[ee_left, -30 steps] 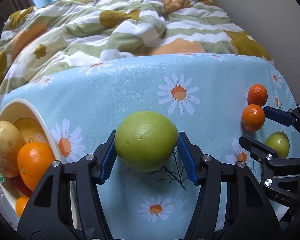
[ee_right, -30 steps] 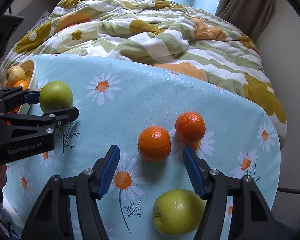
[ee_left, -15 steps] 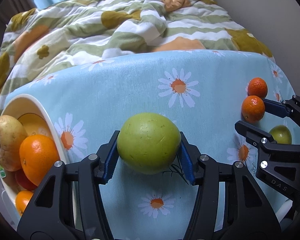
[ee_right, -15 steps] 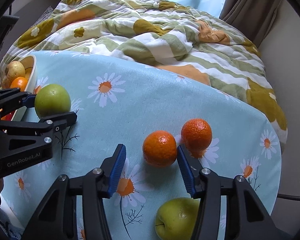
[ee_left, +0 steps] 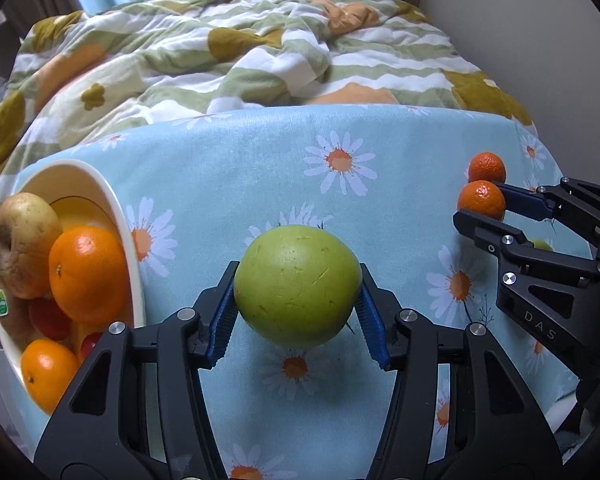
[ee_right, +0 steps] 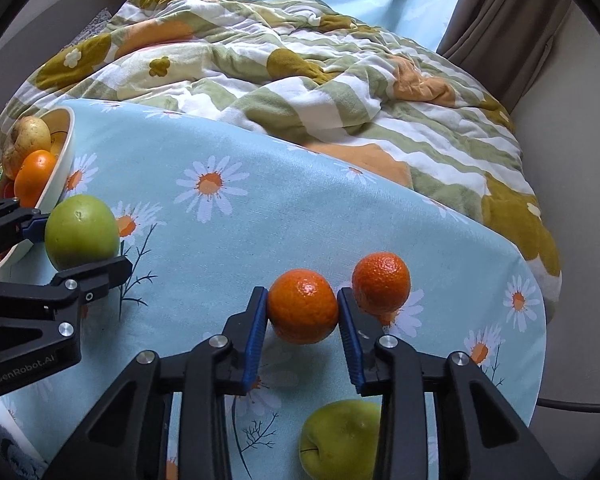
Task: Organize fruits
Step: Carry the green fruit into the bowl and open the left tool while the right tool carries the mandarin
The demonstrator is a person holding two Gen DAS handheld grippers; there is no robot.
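Left gripper [ee_left: 298, 314] clamped on the big green apple [ee_left: 298, 286], blue pads pressing both sides; its shadow on the cloth below suggests it is held off the bench. In the right wrist view the same apple [ee_right: 82, 232] sits between the left gripper's fingers just beside the bowl [ee_right: 62, 168].

Right gripper [ee_right: 302, 320] has its pads against both sides of one tangerine [ee_right: 303, 306], gap narrow. Can't tell whether the fruit is off the cloth. From the left wrist view that tangerine [ee_left: 481, 200] is between the right gripper's [ee_left: 484, 210] fingers.

Second tangerine [ee_right: 381, 282] on the bench just right of the held one, close behind the gripper's right finger; touching or not, can't tell. In the left view it [ee_left: 486, 167] is just beyond the held one.

Yellow-green apple [ee_right: 342, 438] lies on the bench near the camera, partly hidden under the right gripper's right finger.

The cream bowl [ee_left: 100, 184] is at the bench's left edge and already holds a brownish pear-like fruit [ee_left: 24, 240], a large orange [ee_left: 88, 274], a smaller orange [ee_left: 48, 372] and something red, mostly hidden.

The bench [ee_left: 400, 132] is covered with a light blue daisy-print cloth. Behind it is a bed with a rumpled green, white and orange flowered quilt [ee_right: 300, 64], with curtains [ee_right: 500, 12] beyond.
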